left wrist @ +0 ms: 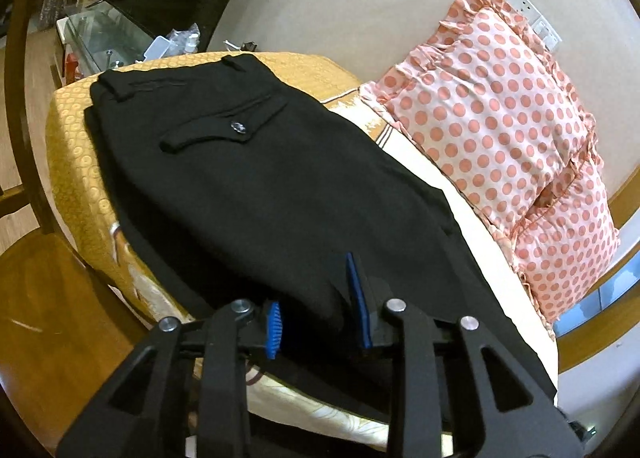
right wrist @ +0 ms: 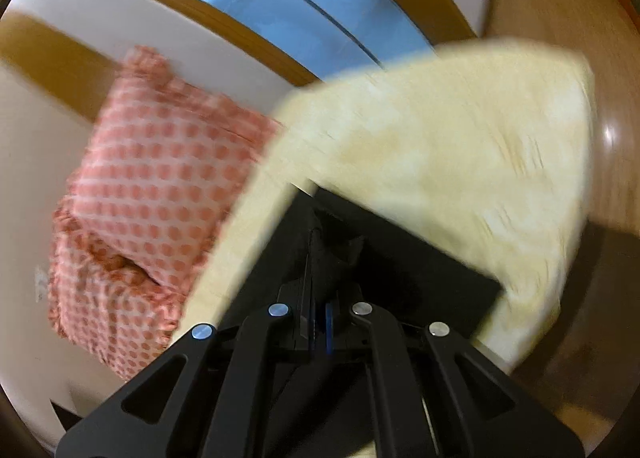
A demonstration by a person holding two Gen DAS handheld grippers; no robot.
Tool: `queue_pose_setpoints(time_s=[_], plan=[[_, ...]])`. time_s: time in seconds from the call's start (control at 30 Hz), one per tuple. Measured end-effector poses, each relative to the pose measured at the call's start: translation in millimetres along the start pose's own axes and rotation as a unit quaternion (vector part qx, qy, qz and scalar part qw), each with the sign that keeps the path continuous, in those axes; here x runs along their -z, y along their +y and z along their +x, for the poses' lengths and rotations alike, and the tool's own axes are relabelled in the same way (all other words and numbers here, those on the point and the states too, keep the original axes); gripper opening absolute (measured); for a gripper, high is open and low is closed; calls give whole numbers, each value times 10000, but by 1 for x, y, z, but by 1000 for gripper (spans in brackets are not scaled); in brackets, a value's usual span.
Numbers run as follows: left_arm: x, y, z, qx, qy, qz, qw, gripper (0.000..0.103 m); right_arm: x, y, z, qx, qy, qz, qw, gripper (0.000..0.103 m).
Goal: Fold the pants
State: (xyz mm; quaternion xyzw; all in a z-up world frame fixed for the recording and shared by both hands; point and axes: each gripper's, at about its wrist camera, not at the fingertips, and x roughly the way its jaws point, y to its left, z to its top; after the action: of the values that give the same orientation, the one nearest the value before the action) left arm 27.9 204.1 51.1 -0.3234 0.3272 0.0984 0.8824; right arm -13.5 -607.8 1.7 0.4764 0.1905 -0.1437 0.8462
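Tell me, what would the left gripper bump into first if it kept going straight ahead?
Probably the black pants. The left gripper has its jaws apart with the dark cloth already lying between the blue pads, so going on it would push into the trouser fabric spread on the yellow bedcover.

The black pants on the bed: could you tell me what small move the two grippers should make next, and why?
Probably the left gripper should shut first. Its jaws stand apart around a ridge of the black pants, while the right gripper is already pinched on cloth near the leg end. The waistband lies flat at the far end of the bed, so with both grips firm the leg end could be carried toward it.
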Motion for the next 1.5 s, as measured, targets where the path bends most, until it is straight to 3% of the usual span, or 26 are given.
queue_pose_setpoints(time_s=[0.07,0.13,0.23,0.37,0.6,0.7,0.77,0.8,0.83,0.93,1.03,1.13,1.27,1.4,1.5], plan=[[3,1,-1,0,-1,55,10000,29,0,8,-6,255,-111,-307,9991,3],[6,3,1,25,48,40,10000,29,6,-6,1,517,78,-174,9985,3],[6,7,2,29,120,54,9999,26,16,-29,1,485,131,133,9986,3],[3,11,-4,40,101,177,9998,11,23,-26,-10,563,-48,-50,9984,3],[8,22,-2,-10,233,311,9992,13,30,-27,-15,691,-157,-166,9973,4],[7,21,-16,-200,-53,404,9990,30,29,-23,-25,855,-282,-343,9953,28],[4,18,-34,-541,-548,582,9953,49,23,-24,-39,937,-635,-438,9926,80],[3,16,-40,-642,-734,658,9931,53,22,-25,-44,1025,-819,-458,9903,83],[2,13,-47,-724,-966,752,9898,60,18,-27,-50,1136,-1082,-525,9862,81],[-1,-3,-60,-752,-1482,1106,9799,78,9,-31,-46,1131,-1092,-662,9854,70],[2,-23,-56,-557,-1569,1421,9757,83,6,-35,-30,1141,-860,-719,9871,63],[8,-45,-44,-314,-1433,1764,9733,89,15,-34,-27,1096,-810,-847,9871,60],[20,-61,-20,-157,-1097,2109,9712,91,42,-21,-29,648,-515,-1188,9895,53],[28,-56,8,-16,-557,1981,9786,91,65,-14,-27,-49,-85,-1318,9912,38],[32,-47,21,94,-285,1768,9838,91,66,-18,-26,-114,-189,-1142,9932,31]])
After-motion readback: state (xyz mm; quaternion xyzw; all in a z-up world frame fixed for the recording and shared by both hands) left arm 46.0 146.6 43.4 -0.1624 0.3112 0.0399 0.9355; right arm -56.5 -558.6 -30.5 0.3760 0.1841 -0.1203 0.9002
